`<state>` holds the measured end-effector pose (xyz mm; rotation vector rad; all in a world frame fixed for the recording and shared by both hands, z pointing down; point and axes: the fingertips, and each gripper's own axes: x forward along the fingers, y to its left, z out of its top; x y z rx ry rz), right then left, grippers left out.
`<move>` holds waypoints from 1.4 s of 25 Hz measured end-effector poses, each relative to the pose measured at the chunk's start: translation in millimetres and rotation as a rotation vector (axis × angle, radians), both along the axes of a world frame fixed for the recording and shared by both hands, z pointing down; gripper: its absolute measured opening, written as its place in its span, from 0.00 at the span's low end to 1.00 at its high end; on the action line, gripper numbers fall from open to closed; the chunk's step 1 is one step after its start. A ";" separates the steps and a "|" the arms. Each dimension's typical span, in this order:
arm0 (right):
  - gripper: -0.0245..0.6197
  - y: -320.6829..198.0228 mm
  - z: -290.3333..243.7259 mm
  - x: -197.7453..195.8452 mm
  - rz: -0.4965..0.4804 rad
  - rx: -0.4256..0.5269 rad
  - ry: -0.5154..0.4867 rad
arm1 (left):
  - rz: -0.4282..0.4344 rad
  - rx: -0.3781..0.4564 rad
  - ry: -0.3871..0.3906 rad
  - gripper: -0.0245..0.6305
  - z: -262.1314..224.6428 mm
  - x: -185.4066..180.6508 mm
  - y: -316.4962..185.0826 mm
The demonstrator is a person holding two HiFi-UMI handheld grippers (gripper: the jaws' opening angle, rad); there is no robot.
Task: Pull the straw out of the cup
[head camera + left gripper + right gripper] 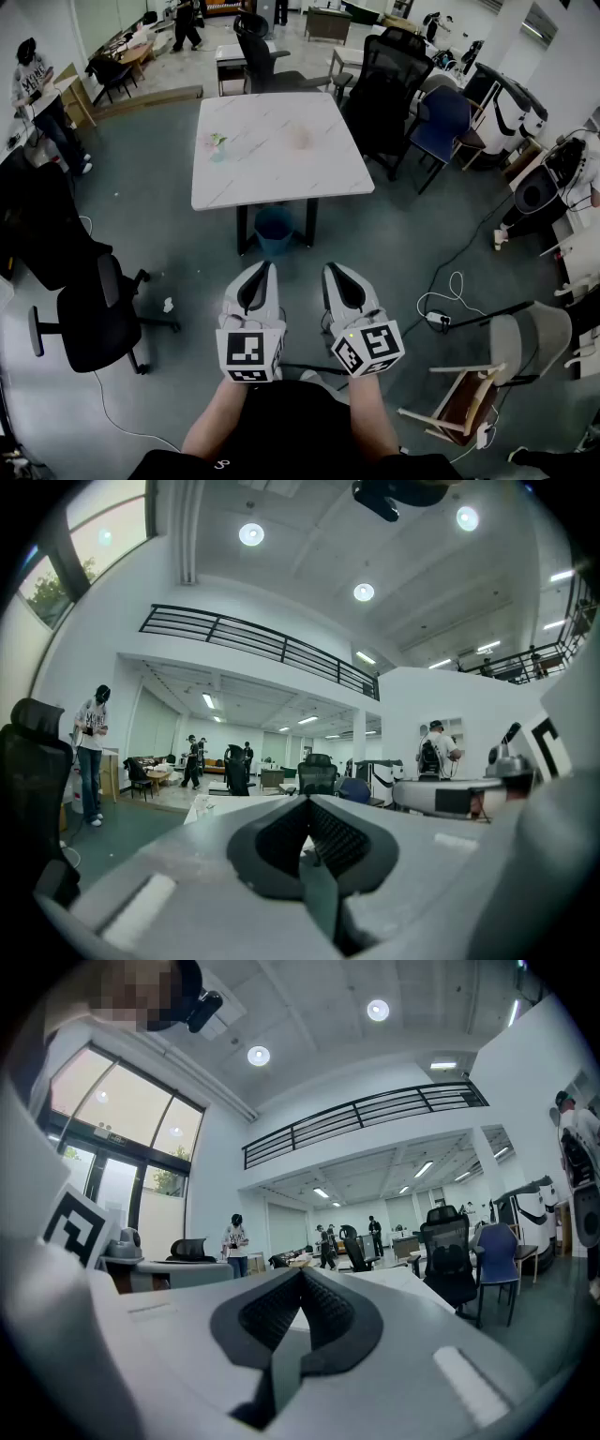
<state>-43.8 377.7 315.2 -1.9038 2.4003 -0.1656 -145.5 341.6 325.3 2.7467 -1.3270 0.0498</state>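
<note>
Both left gripper and right gripper (jaws together) face the table.

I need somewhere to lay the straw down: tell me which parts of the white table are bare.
The table is bare across its near half, edge to edge. The cup sits by the left edge; a faint pink patch, which I cannot identify, lies mid-table. Office chairs crowd its right side.

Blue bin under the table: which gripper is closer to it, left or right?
Left. In the head view the left gripper sits almost straight below the blue bin; the right gripper is below it too, but farther off to the right.
</note>
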 end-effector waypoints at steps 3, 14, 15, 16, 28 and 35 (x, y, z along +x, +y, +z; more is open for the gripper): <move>0.04 -7.3 4.0 -2.8 -0.001 -0.002 -0.003 | 0.000 -0.006 0.002 0.04 3.6 -2.1 -7.5; 0.04 -38.1 18.6 34.2 0.118 -0.031 -0.037 | 0.043 -0.042 -0.008 0.04 21.0 15.2 -46.1; 0.04 -45.7 18.0 37.8 0.119 -0.029 -0.036 | 0.042 -0.038 -0.011 0.04 21.6 16.8 -53.5; 0.04 -54.3 17.8 40.2 0.116 -0.027 -0.035 | 0.037 -0.037 -0.012 0.04 22.6 17.8 -61.8; 0.04 -212.7 51.4 83.5 0.002 -0.059 -0.063 | -0.084 -0.108 -0.046 0.04 65.3 54.0 -201.9; 0.04 -351.4 59.1 145.7 -0.025 -0.106 -0.084 | -0.103 -0.174 -0.081 0.04 78.9 116.0 -327.4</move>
